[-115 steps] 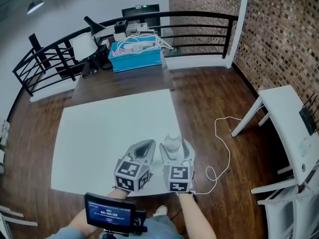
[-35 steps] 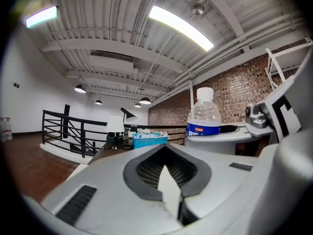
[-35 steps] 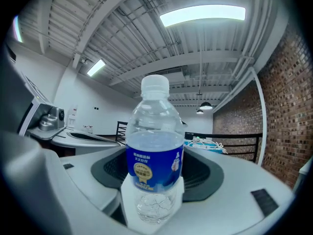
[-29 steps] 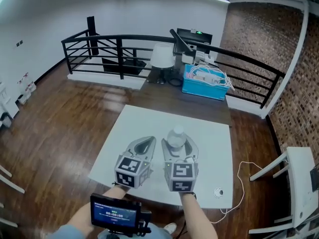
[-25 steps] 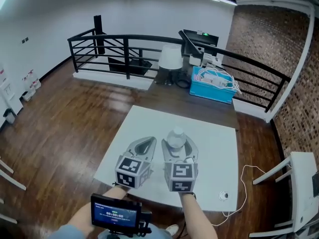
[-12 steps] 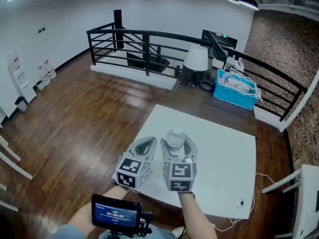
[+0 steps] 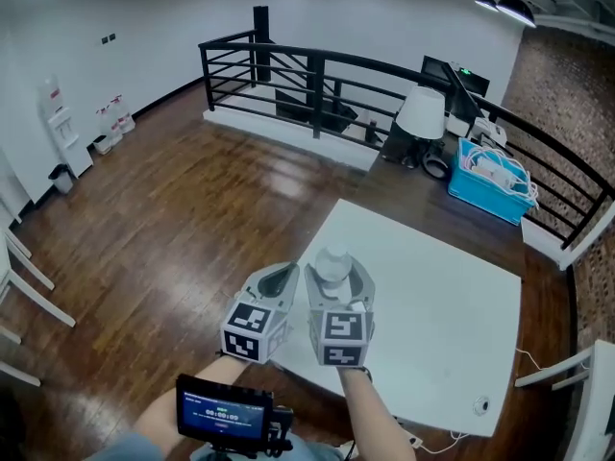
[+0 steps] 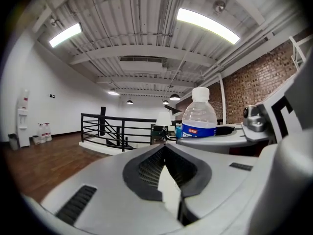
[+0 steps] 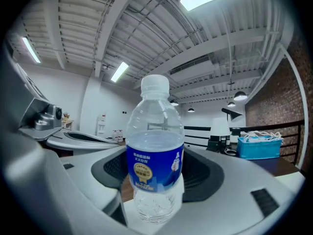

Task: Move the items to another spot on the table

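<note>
A clear water bottle with a white cap and blue label stands upright between the jaws of my right gripper, which is shut on it. The bottle is held in the air above the near left corner of the white table. My left gripper hangs just left of it, shut with nothing in it. In the left gripper view the jaws of the left gripper meet, and the bottle shows to the right. In the right gripper view the right gripper presses on the bottle's lower half.
A blue bin of cables, a white lamp and a monitor stand on a dark table beyond, by the black railing. A small round object lies near the table's right front corner. White chair legs stand at left.
The view has swung to the left, so the white table sits further right in the picture. Both grippers and the held bottle keep the same pose before the camera.
</note>
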